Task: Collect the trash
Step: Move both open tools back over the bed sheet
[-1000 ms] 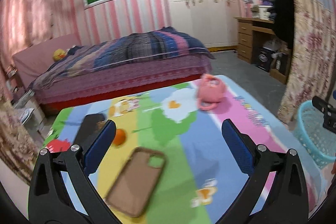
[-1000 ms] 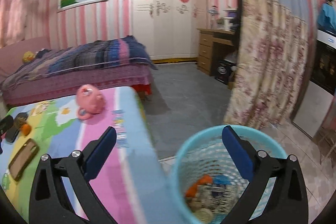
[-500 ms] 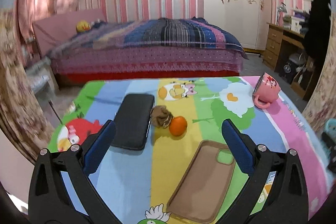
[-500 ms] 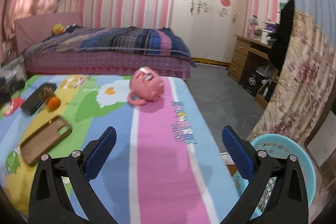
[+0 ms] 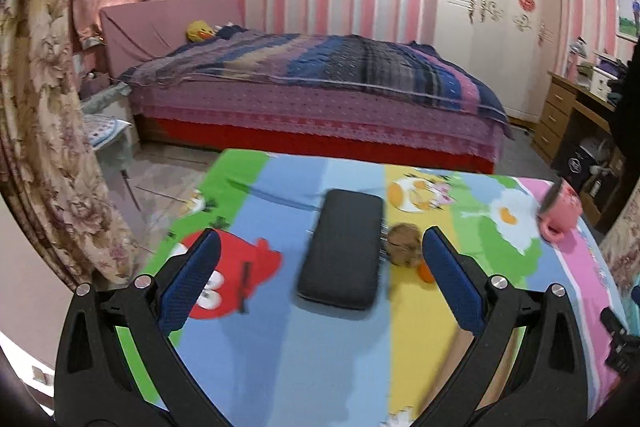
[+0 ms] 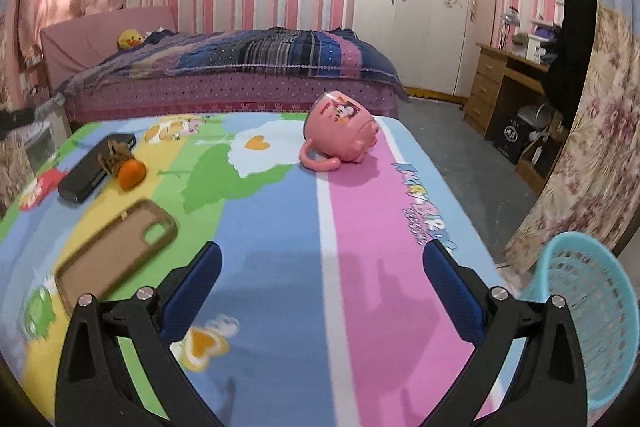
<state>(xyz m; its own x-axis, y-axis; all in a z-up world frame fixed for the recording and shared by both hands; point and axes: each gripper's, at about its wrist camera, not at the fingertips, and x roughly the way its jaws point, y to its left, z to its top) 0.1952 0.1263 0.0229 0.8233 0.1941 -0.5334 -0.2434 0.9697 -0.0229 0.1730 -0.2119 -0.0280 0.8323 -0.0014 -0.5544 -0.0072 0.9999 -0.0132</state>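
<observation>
I found the left gripper (image 5: pixel 320 267) with its blue-padded fingers spread wide and nothing between them, poised above the colourful cartoon-print tablecloth (image 5: pixel 280 355). Between the fingers, in the left wrist view, lay a black rectangular phone (image 5: pixel 342 247) flat on the cloth. Just beside its right long edge sat a crumpled brown scrap of trash (image 5: pixel 404 245), and touching that scrap on its near side, a small orange fruit (image 5: pixel 426 273), partly hidden by the right finger. A pink cartoon mug (image 5: pixel 560 213) lay tipped on its side near the tabletop's far right corner.

I recorded the right gripper (image 6: pixel 320 285) likewise wide apart and empty, over the blue and pink bands near the front edge of the tabletop. From that view, a tan soft phone case (image 6: pixel 116 251) lay face-up toward the left edge, well apart from the mug. A turquoise perforated plastic basket (image 6: pixel 588 303) stood off the table's right edge, on the floor; I could not tell its contents. A bed with a striped quilt (image 6: pixel 248 67) stood beyond the far edge.
</observation>
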